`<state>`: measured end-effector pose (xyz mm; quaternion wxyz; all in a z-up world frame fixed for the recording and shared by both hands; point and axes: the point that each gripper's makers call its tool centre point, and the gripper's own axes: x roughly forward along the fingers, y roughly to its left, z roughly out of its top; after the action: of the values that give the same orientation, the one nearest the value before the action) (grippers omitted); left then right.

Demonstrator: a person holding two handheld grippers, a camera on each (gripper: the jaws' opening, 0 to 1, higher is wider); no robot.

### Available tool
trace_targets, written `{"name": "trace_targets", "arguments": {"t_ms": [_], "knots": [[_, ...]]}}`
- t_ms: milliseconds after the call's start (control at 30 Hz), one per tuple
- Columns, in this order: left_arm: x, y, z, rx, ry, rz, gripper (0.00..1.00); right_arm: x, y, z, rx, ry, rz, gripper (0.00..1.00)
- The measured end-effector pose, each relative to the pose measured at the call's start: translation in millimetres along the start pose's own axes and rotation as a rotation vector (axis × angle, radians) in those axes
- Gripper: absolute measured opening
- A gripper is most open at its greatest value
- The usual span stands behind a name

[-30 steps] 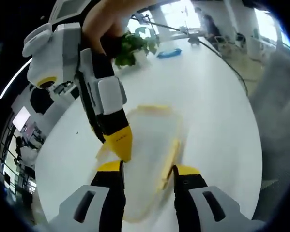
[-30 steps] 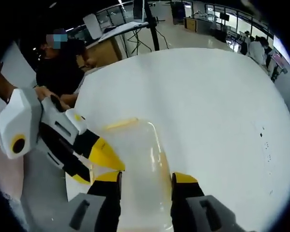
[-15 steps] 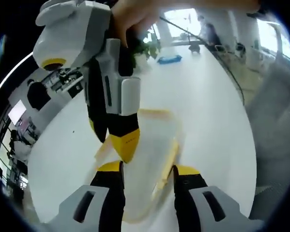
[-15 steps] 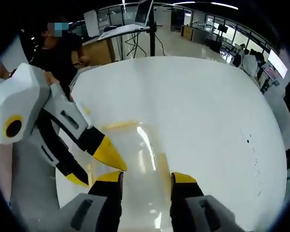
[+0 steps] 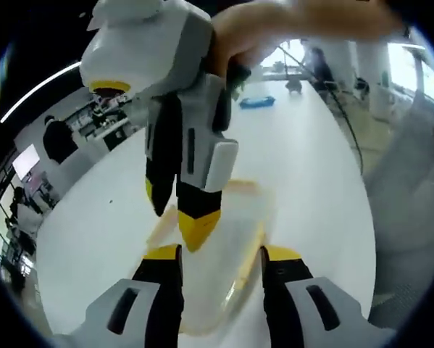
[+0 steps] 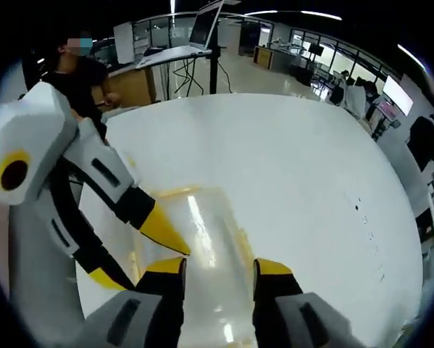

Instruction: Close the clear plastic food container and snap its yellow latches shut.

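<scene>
Both hand-held grippers (image 5: 220,255) (image 6: 218,266) hover close together, jaws parted.

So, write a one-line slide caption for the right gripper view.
Two grippers poised over a clear container with yellow latches on a white table.

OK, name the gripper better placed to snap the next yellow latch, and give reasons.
Probably the left gripper. In the left gripper view a yellow latch on the container lies right beside its open jaws. The right gripper hangs open over the clear lid, with no latch as near.
</scene>
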<state>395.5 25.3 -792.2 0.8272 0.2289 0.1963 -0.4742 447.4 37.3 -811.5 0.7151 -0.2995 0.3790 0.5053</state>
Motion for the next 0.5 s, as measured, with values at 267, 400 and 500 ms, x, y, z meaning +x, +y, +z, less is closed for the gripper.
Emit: {"name": "trace_targets", "arguments": {"t_ms": [267, 400, 500], "knots": [[-13, 16.0, -4.9, -0.031, 0.008, 0.057, 0.49, -16, 5, 0.9, 0.163, -0.137, -0.007, 0.50], [-17, 22.2, -10.5, -0.082, 0.005, 0.099, 0.52, -26, 1, -0.8, 0.220, -0.188, -0.041, 0.52], [-19, 23.3, -14.5, -0.102, 0.009, 0.114, 0.54, -37, -1, 2.5, 0.255, -0.255, -0.073, 0.52]]}}
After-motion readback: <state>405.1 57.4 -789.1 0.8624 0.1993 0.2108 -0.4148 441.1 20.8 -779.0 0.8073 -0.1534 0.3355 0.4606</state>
